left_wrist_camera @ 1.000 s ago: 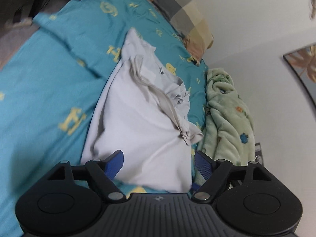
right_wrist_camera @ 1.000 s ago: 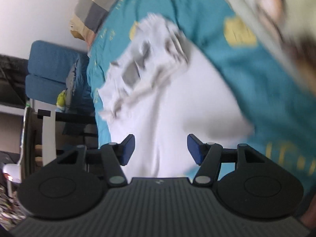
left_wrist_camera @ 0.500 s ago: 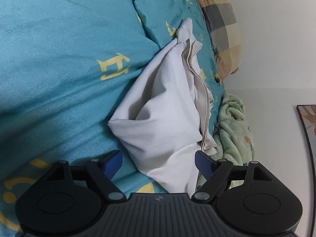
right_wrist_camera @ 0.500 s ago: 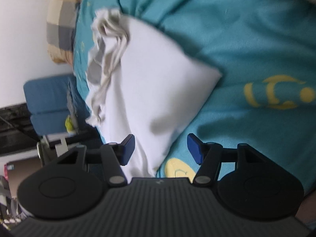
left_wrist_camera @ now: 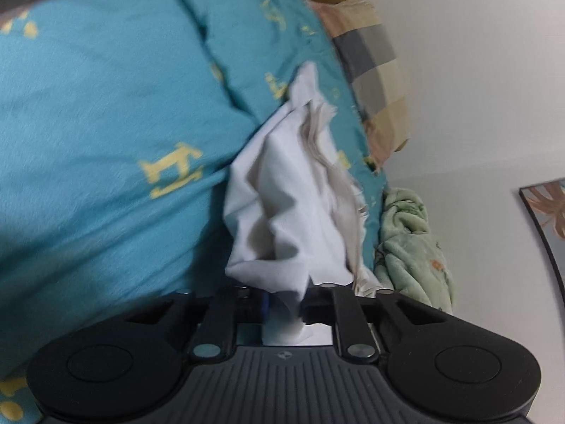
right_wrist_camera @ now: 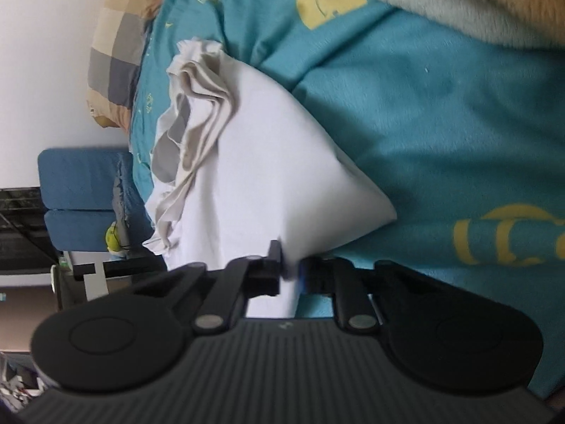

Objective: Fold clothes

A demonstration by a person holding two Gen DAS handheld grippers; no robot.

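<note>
We see a white shirt (left_wrist_camera: 282,219) in the middle of the frame, with a beige-grey collar part (right_wrist_camera: 201,106) bunched at its top. Under it lies a teal blanket (left_wrist_camera: 106,123) with yellow shapes on it. In the upper right of the left view sits a pillow (left_wrist_camera: 374,67) with checks of tan, grey and pink. A pale green fuzzy cloth (left_wrist_camera: 409,243) with small orange spots lies at the right. The grippers (right_wrist_camera: 291,275) are black. At the left of the right view stands a blue chair (right_wrist_camera: 81,198).
</note>
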